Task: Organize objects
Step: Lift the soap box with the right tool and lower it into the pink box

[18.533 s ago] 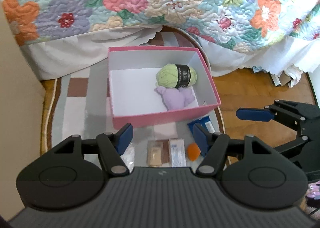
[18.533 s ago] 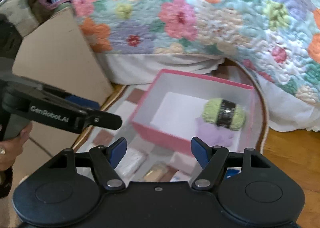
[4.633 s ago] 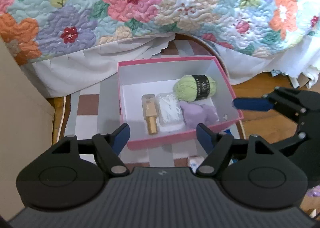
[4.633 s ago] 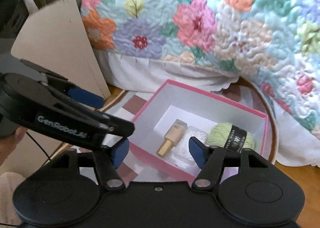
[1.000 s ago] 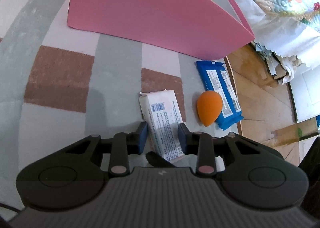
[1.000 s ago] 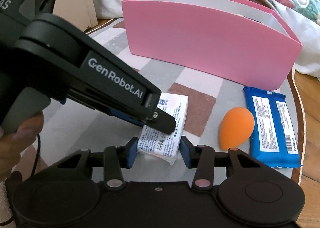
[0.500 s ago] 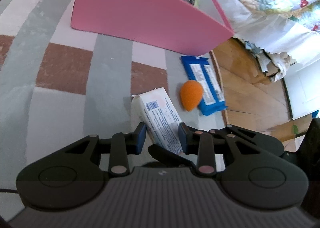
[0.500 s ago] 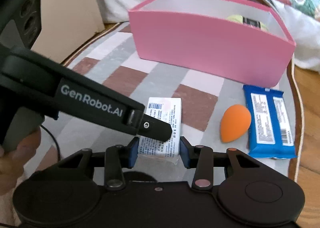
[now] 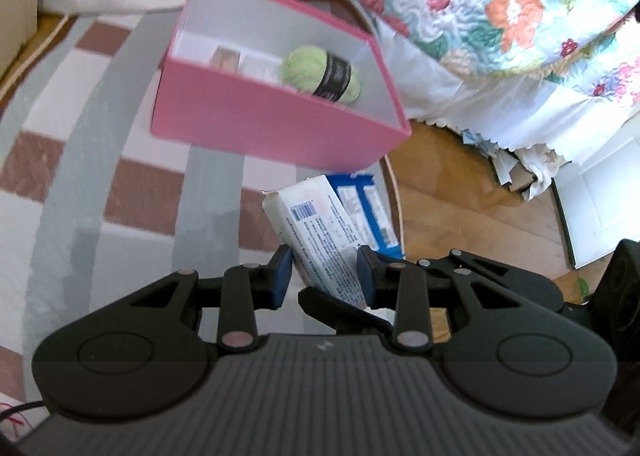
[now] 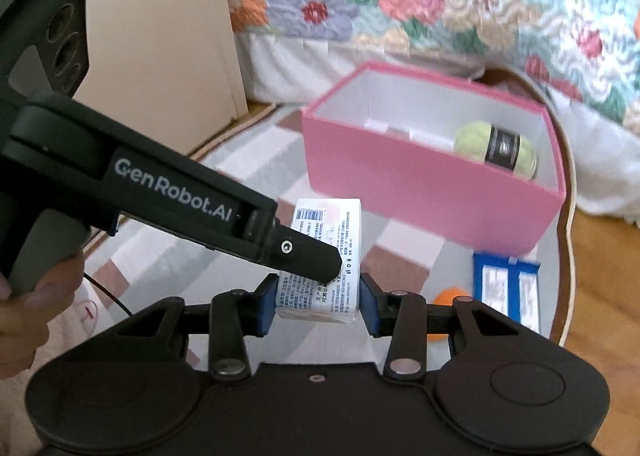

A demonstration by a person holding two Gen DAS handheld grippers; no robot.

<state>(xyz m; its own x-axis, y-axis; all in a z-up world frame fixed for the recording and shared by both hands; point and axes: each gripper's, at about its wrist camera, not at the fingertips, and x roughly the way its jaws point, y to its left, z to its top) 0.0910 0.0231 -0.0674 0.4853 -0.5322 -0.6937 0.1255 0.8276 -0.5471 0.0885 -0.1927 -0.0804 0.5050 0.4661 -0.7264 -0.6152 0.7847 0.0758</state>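
Note:
A white packet with a barcode (image 9: 320,228) hangs above the rug, gripped from both sides. My left gripper (image 9: 325,272) is shut on its near end. My right gripper (image 10: 318,304) is shut on the same packet (image 10: 328,240), and one of the left gripper's fingers (image 10: 288,246) crosses in front of it. Beyond stands the pink box (image 9: 260,124) (image 10: 420,184), holding a green yarn ball (image 9: 320,72) (image 10: 496,148) and a bottle (image 9: 226,56) that its wall partly hides. A blue wipes pack (image 10: 504,288) and an orange sponge (image 10: 448,296) lie on the rug.
A bed with a flowered quilt (image 10: 440,8) and white skirt rises behind the box. A beige panel (image 10: 160,36) stands at the left. The checked rug (image 9: 120,184) ends at wooden floor (image 9: 460,196) on the right. A person's hand (image 10: 24,304) holds the left gripper's handle.
Both grippers have risen with the white packet, lifting it off the rug. The inside of the pink box has come into view.

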